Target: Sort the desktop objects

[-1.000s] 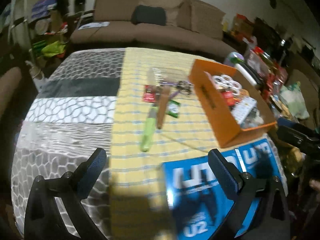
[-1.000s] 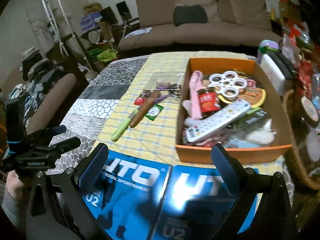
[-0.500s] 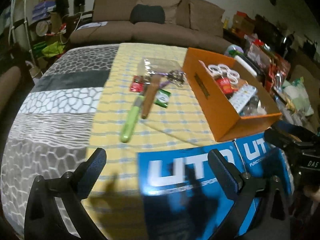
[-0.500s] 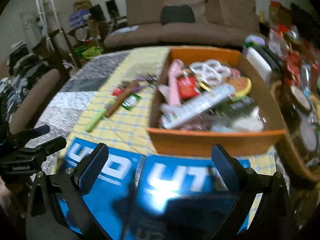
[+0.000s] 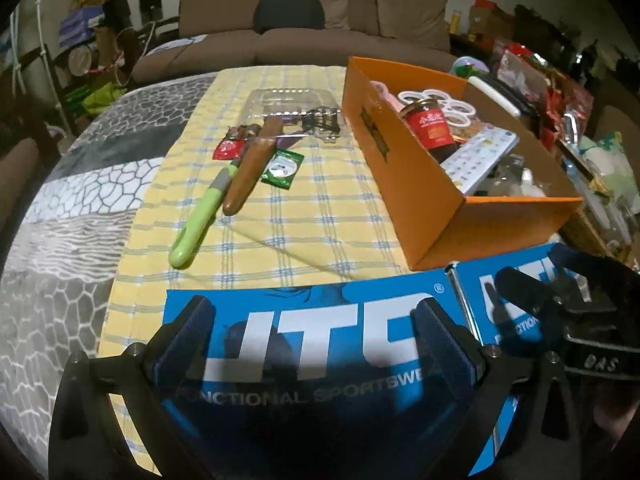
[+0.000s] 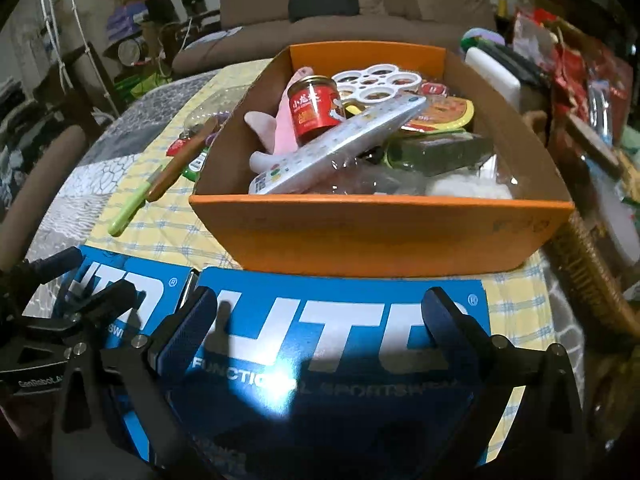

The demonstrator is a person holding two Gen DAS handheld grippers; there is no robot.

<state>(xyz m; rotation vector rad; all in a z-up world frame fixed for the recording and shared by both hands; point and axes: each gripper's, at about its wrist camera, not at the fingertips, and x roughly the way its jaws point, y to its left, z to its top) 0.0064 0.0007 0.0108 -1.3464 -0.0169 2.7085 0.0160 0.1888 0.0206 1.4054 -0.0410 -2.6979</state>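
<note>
Lying loose on the bench's yellow cloth, left of the orange box (image 5: 420, 184), the green-handled knife (image 5: 196, 224) looks light and rigid; grip mid-handle. Left gripper (image 5: 316, 340) and right gripper (image 6: 320, 328) jaws spread, empty.

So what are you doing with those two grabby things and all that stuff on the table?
A person is sorting table clutter with two handheld grippers. The left gripper and the right gripper both hover with jaws open over blue boxes, holding nothing. The orange box already holds a red jar, a white remote and a pink toy. A green-handled tool and a wooden-handled one lie on the yellow cloth.
</note>
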